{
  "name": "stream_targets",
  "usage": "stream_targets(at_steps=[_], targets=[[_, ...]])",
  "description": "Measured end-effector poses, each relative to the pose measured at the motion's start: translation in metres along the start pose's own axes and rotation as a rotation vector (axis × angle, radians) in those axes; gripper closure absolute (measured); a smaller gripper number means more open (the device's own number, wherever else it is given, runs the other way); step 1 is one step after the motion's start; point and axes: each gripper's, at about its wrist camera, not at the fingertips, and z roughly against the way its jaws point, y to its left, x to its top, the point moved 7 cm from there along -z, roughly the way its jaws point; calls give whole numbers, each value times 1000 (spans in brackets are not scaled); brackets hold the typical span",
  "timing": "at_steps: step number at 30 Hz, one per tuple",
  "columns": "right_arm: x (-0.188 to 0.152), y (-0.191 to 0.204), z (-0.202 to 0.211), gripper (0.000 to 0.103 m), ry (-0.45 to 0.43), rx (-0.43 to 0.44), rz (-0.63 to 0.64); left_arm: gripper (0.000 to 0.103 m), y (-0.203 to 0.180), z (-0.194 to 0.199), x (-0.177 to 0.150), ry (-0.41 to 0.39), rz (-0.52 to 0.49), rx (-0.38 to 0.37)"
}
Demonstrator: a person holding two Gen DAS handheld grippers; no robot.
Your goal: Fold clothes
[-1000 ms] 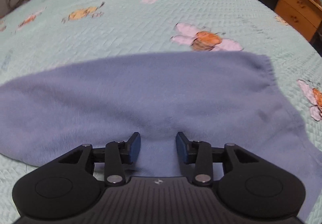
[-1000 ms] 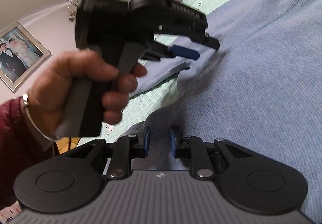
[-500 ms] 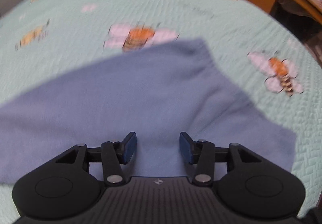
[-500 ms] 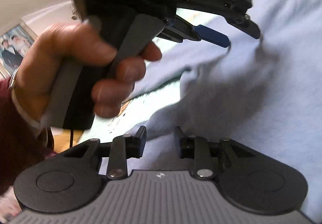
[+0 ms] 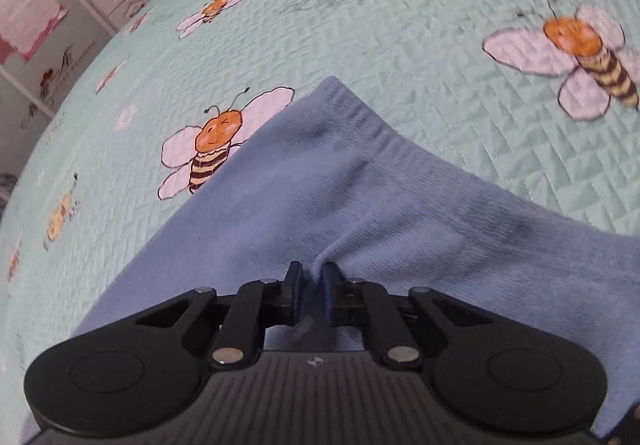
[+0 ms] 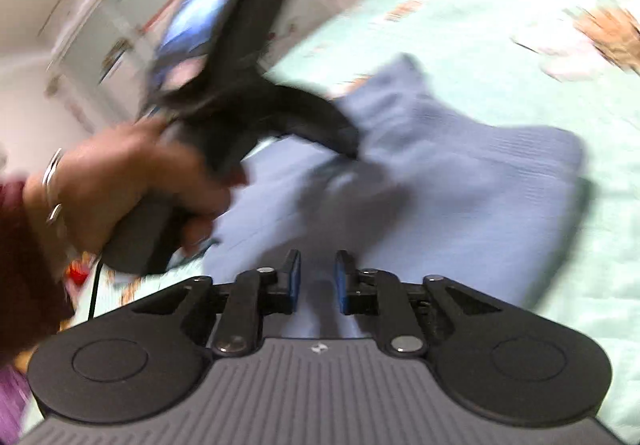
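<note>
Lying across a mint-green quilt (image 5: 400,45) printed with cartoon bees, the blue knitted garment (image 5: 320,185) runs lengthwise from the lower left of the left wrist view up toward the upper middle, where its ribbed end (image 5: 348,113) points away from the camera and sits just beside one bee (image 5: 212,149), partly covering its lower wing. The left gripper (image 5: 310,277) has just been closing, and its blue pads now pinch a raised fold of the blue knit between them, a small crease running away from the fingertips. From the right wrist view, heavily blurred, the same garment spreads from the gripper outward to the right, with a ribbed end (image 6: 396,85) pointing up and away over the quilt. The right gripper (image 6: 318,277) has also just been closing; a narrow gap shows between its pads with blue cloth lying in it, though whether the pads actually press the cloth cannot be told. A hand (image 6: 132,181) with a bracelet at the wrist holds the other gripper's handle above the cloth.
</note>
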Motion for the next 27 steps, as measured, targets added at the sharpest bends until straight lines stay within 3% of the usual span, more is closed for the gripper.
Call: stream_targets(at_steps=[5,8,10,12,14,17,21,23,25,27], targets=[[7,10,10,89,-87,12,72,98,1,1,-3,-10,7,3],[5,10,2,88,-45,78,42,99,-1,0,-3,-10,5,8],[3,3,-2,89,-5,24,39,99,-3,1,-2,-5,-2,12],[-2,-7,0,103,25,-15,23,99,-4,0,-1,1,-5,10],[-4,-16,8,103,28,-18,-4,99,-3,1,-1,4,-4,8],[-2,-18,20,103,-2,-39,17,99,-4,1,-2,0,-12,12],[8,3,20,95,-97,28,59,99,-6,1,-2,-8,-20,25],[14,0,-4,92,-55,72,32,99,-6,1,-2,-7,-21,29],[8,-9,-12,92,-6,15,29,99,-6,1,-1,-4,-23,30],[7,-22,-10,103,6,-28,6,99,-5,0,0,-1,-19,25]])
